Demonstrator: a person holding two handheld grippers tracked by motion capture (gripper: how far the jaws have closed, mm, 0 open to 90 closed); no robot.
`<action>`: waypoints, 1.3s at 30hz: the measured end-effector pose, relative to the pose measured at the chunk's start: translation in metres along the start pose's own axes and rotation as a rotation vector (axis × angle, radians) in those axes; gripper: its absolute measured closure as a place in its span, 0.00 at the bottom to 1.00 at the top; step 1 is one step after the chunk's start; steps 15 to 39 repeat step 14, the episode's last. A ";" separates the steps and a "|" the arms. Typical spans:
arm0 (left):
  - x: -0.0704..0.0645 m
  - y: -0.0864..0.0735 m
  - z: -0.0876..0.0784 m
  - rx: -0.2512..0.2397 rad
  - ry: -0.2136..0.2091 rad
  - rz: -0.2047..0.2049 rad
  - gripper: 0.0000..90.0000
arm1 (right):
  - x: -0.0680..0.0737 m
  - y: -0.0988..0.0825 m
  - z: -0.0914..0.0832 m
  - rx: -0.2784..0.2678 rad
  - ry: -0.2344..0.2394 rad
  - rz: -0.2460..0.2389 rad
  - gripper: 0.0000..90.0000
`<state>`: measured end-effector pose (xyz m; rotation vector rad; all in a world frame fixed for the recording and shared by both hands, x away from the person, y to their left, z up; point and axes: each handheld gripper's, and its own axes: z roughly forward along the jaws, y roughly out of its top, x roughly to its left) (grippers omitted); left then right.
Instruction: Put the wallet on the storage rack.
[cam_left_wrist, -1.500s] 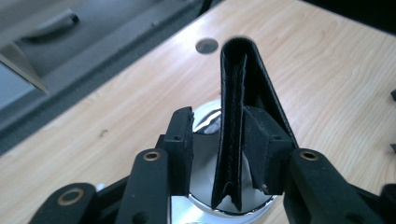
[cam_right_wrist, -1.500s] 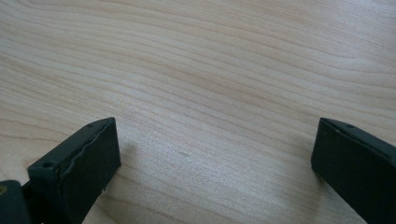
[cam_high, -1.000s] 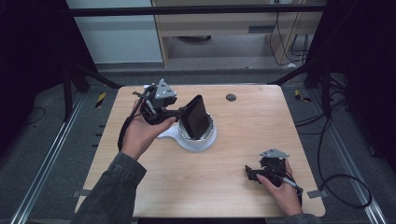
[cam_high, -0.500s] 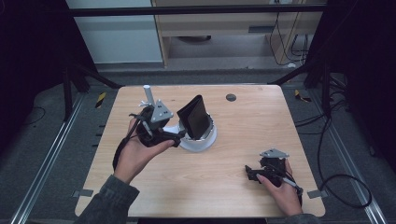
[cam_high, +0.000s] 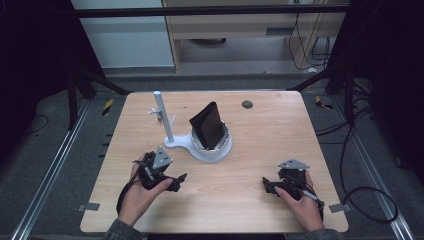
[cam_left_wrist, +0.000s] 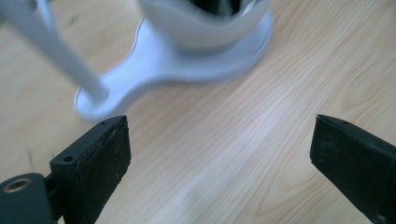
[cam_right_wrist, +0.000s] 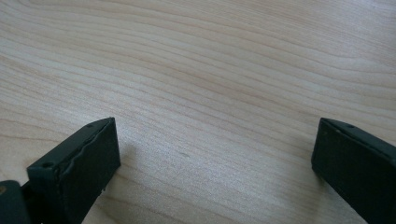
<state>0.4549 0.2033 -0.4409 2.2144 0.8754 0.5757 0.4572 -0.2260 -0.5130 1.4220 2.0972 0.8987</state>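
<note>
Near edge of the table: both hands rest low on the wood, each bearing a tool. The left tool lies close to the surface just in front of the white stand; its jaws have just been opening and now stand wide apart with nothing between them, only bare wood and the stand's base beyond, a posture that suggests a hand parked after letting go. The right tool sits well apart at the right near corner, jaws likewise spread wide over empty table, apparently idle. Mid-table: the black wallet stands upright and slightly tilted in the stand's round cup, leaning on the rim, touched by neither tool; the cup appears to serve as its holder. Beside the cup, the stand's thin white post rises from the same base. Farther off, a small dark round disc sits in the tabletop.
</note>
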 end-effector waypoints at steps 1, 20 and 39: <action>0.004 -0.008 0.002 0.003 0.004 -0.015 0.06 | 0.000 0.000 0.000 0.000 0.000 0.000 0.01; 0.051 -0.074 0.017 0.088 0.107 -0.182 0.07 | 0.000 0.000 0.000 0.000 0.001 0.001 0.01; 0.051 -0.074 0.017 0.088 0.107 -0.182 0.07 | 0.000 0.000 0.000 0.000 0.001 0.001 0.01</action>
